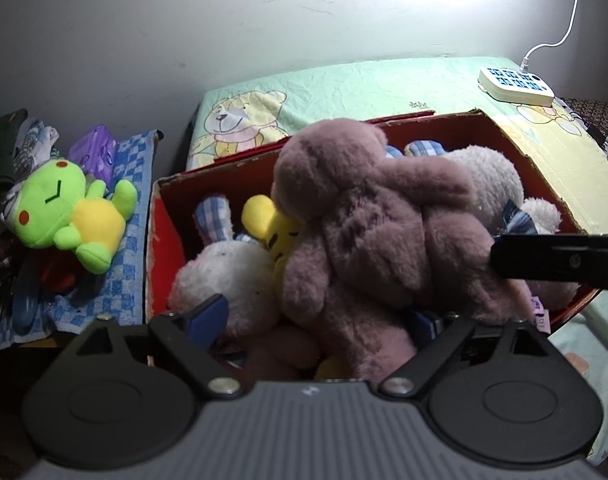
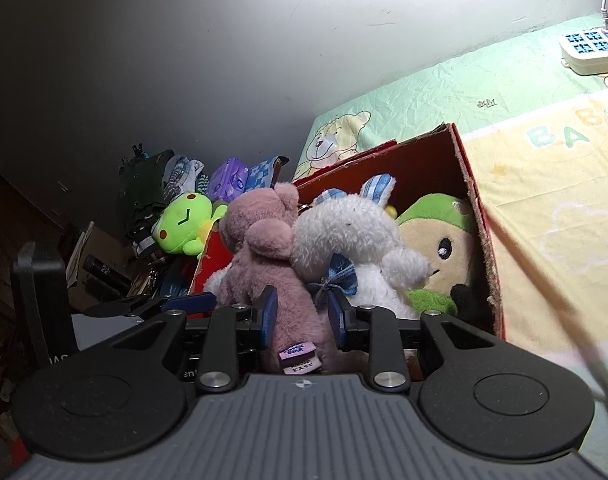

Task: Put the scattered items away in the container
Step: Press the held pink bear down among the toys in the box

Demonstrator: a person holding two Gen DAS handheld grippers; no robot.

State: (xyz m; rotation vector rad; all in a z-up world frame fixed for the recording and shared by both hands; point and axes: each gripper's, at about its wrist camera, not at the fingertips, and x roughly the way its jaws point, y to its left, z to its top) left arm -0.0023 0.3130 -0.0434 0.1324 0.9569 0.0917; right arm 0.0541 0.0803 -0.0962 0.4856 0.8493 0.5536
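Your right gripper (image 2: pixel 302 314) clamps the pink teddy (image 2: pixel 264 240) low in the frame, over the red box (image 2: pixel 480 216). Your left gripper (image 1: pixel 320 320) stands open around it. The green frog (image 1: pixel 70 212) lies outside, middle left.

The left wrist camera looks steeply down, close over the red cardboard box (image 1: pixel 166 240) of plush toys, facing the wall. The right wrist camera sits lower at the box's near edge, looking less steeply. Both share the mauve plush bear (image 1: pixel 368 216) (image 2: pixel 260 248) and lime-green plush frog (image 1: pixel 70 208) (image 2: pixel 182 226).
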